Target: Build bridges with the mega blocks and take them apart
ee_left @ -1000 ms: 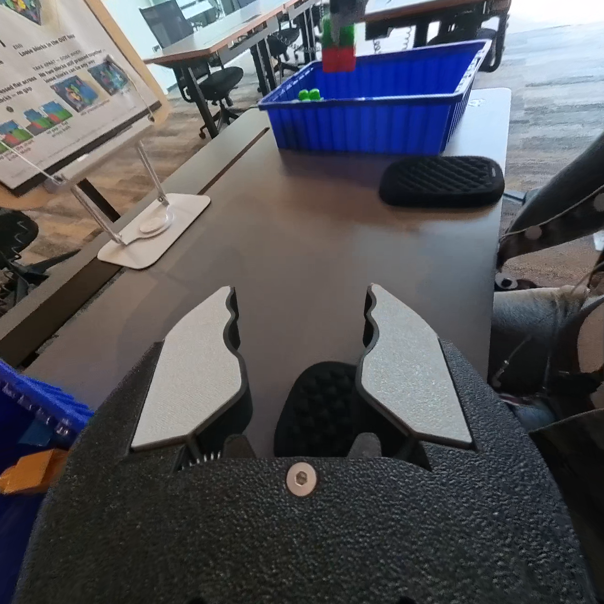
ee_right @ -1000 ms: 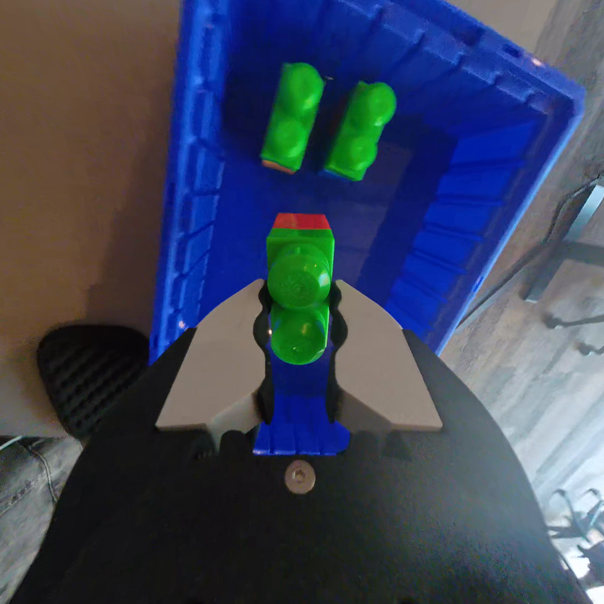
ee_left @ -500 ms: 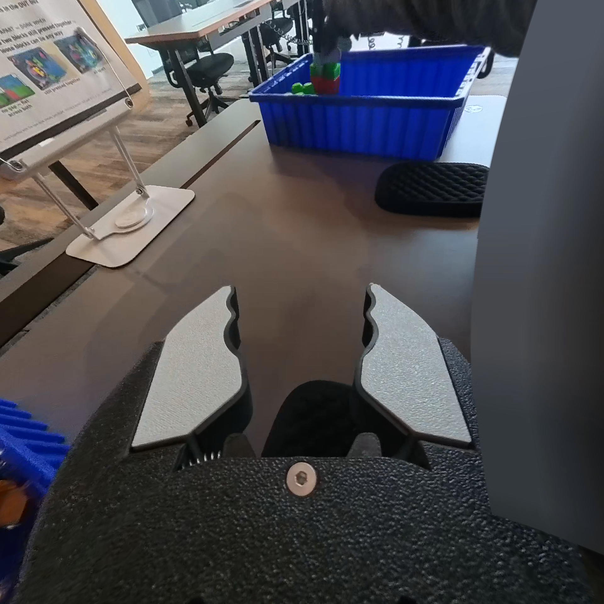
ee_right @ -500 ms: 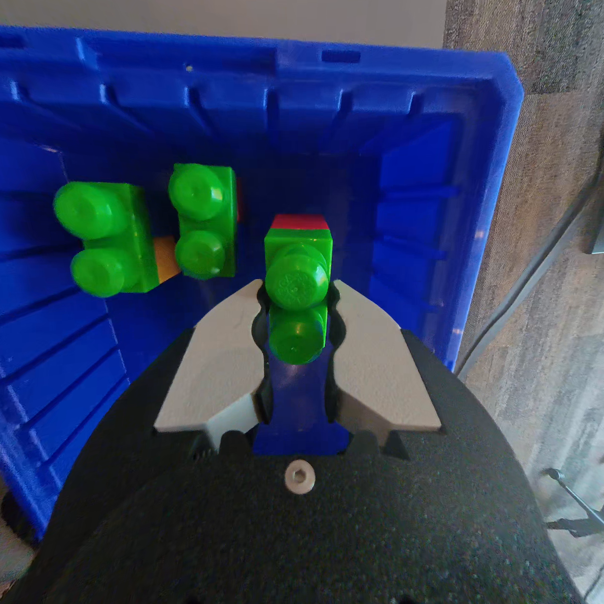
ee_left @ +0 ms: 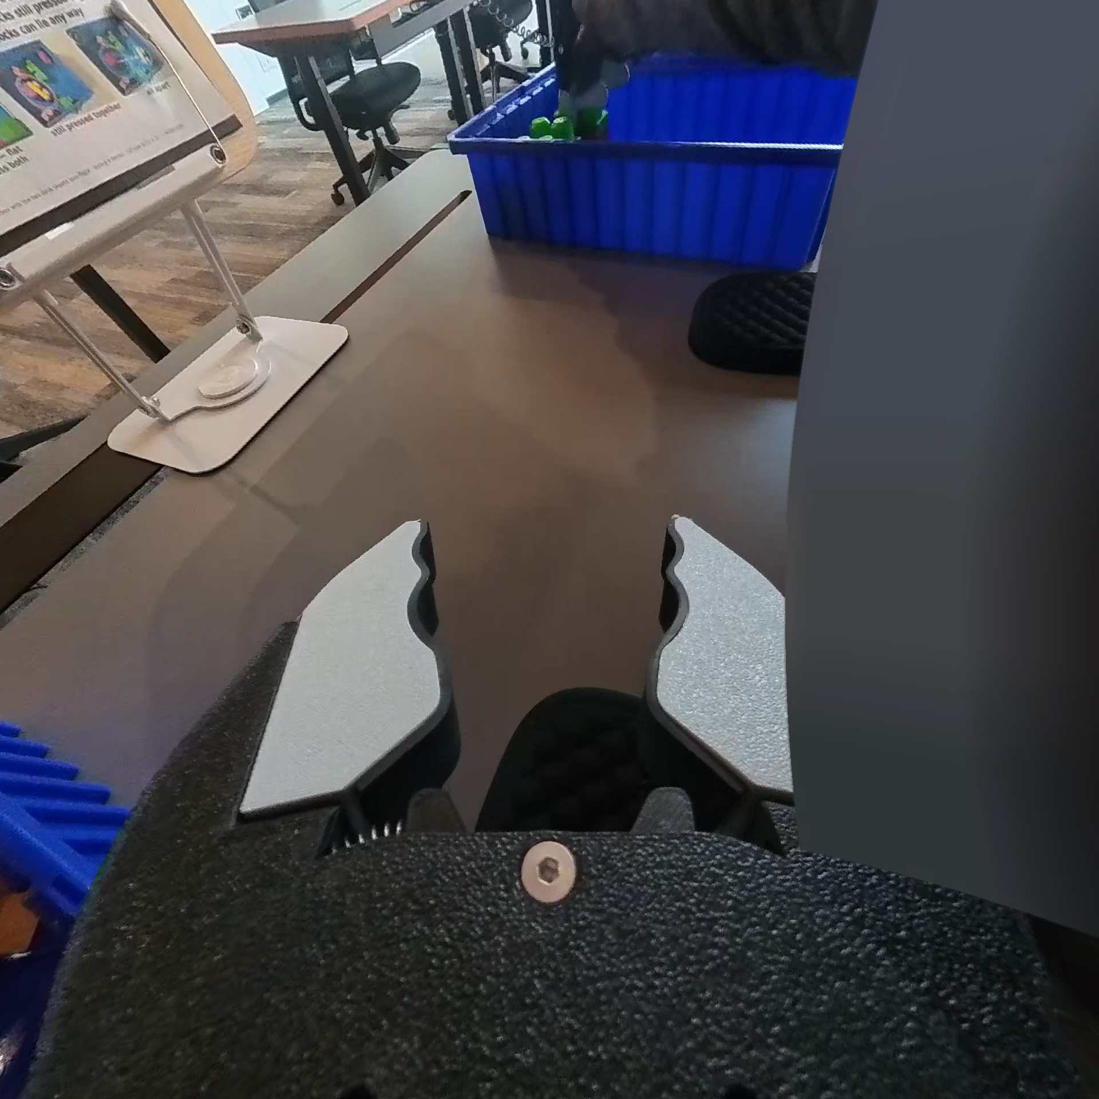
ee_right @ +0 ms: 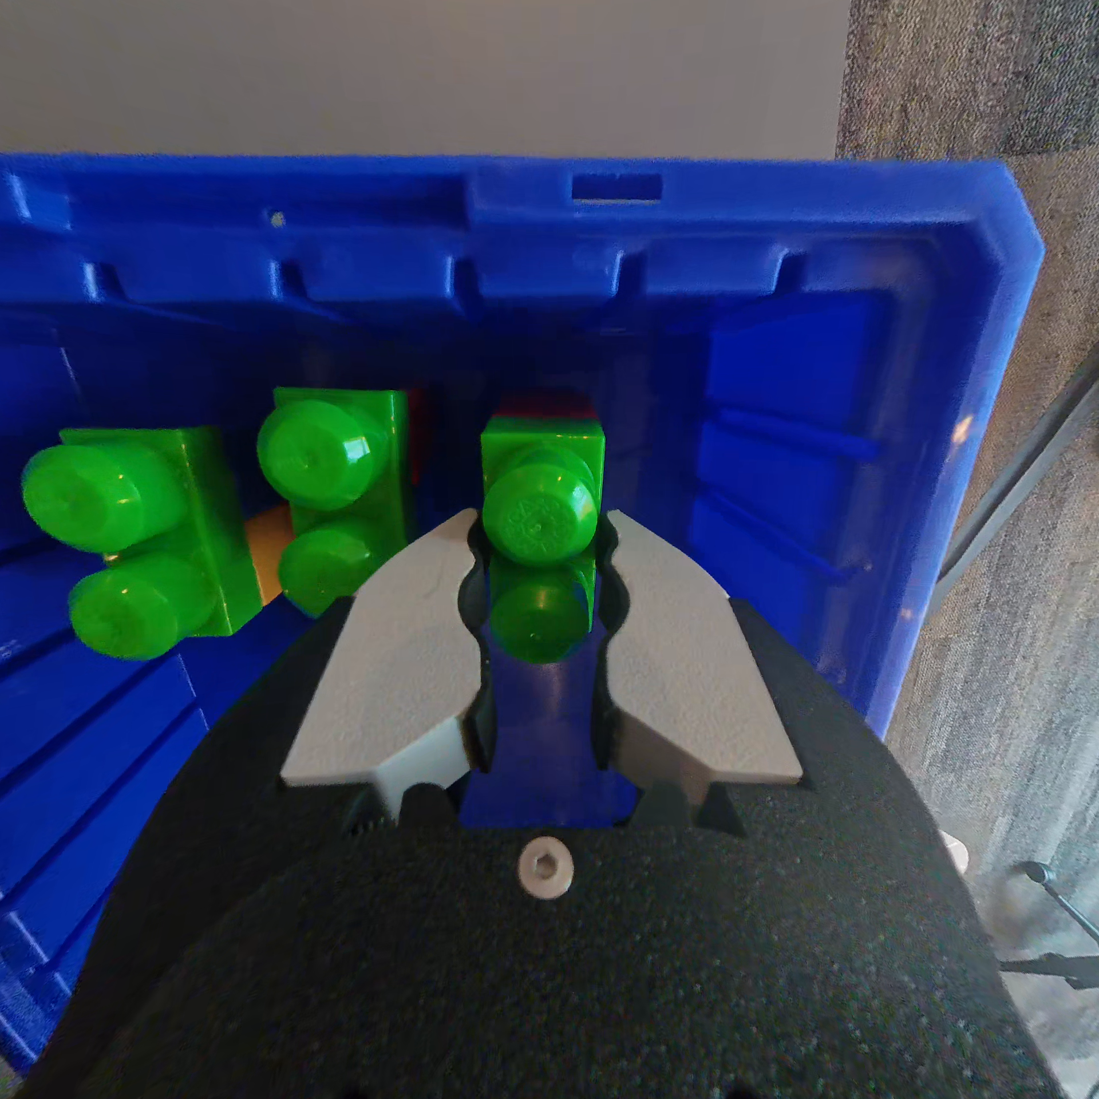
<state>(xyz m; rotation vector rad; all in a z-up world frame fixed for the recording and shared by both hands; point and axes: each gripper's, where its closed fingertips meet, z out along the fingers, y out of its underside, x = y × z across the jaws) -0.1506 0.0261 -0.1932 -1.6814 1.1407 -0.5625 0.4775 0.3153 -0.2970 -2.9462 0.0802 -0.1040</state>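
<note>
My right gripper (ee_right: 542, 523) is shut on a green two-stud block (ee_right: 538, 476) with a red block under it, and holds the stack low inside the far blue bin (ee_right: 832, 238). Two other green-topped stacks stand in the bin to its left: one (ee_right: 333, 476) close by, one (ee_right: 131, 535) farther left with an orange block showing beside it. My left gripper (ee_left: 547, 529) is open and empty over the dark table (ee_left: 505, 386). In the left wrist view the far bin (ee_left: 642, 196) shows the right gripper (ee_left: 586, 98) and green blocks (ee_left: 556, 128) inside.
A sign board on a white metal stand (ee_left: 232, 380) sits at the table's left. A black ribbed pad (ee_left: 752, 324) lies before the far bin, another (ee_left: 571, 767) under my left gripper. A second blue bin (ee_left: 47, 803) is at bottom left. A grey patch covers the right side. The tips of one gripper are about 70 cm away from the tips of the other.
My right gripper has turned and gone down into the bin with its green and red stack, close to the two other stacks. The left gripper has shifted slightly and stayed open.
</note>
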